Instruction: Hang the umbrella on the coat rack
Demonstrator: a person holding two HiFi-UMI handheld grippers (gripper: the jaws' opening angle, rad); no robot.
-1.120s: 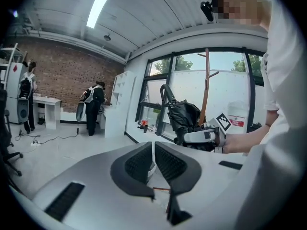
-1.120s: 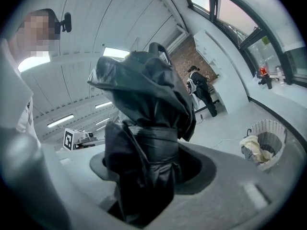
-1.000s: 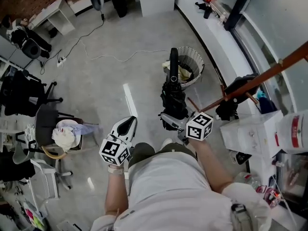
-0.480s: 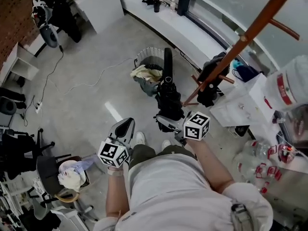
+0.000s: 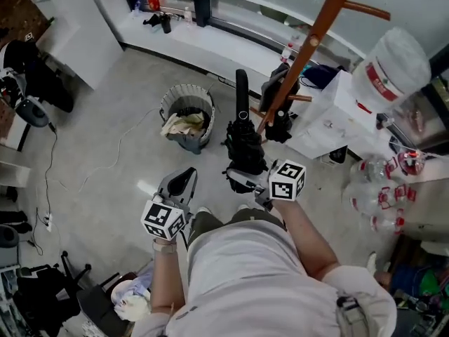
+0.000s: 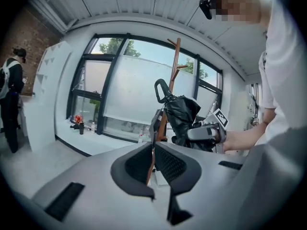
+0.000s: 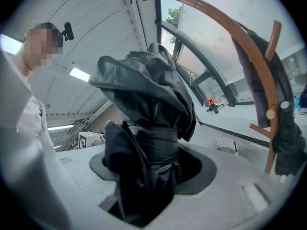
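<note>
A folded black umbrella (image 5: 245, 142) stands upright in my right gripper (image 5: 242, 177), which is shut on its bundled canopy; the curved handle (image 5: 241, 90) points up. In the right gripper view the cloth (image 7: 148, 109) fills the gap between the jaws. The wooden coat rack (image 5: 316, 34) rises just beyond and right of the umbrella, its pegs (image 7: 268, 114) near at the right. My left gripper (image 5: 184, 181) hangs to the left, apart from the umbrella, shut with nothing in it. From the left gripper view, the umbrella (image 6: 181, 116) sits in front of the rack (image 6: 176, 56).
A black bag (image 5: 280, 104) hangs low on the rack. A wire wastebasket (image 5: 187, 118) with rags stands on the floor to the left. White boxes (image 5: 330, 125), a water jug (image 5: 389, 65) and bottles (image 5: 382, 188) crowd the right. A window ledge (image 5: 210, 44) runs behind.
The whole view has swung round: the coat rack now stands straight ahead of the umbrella and the wastebasket has slid left. Both grippers turned with it; the right one keeps hold of the umbrella.
</note>
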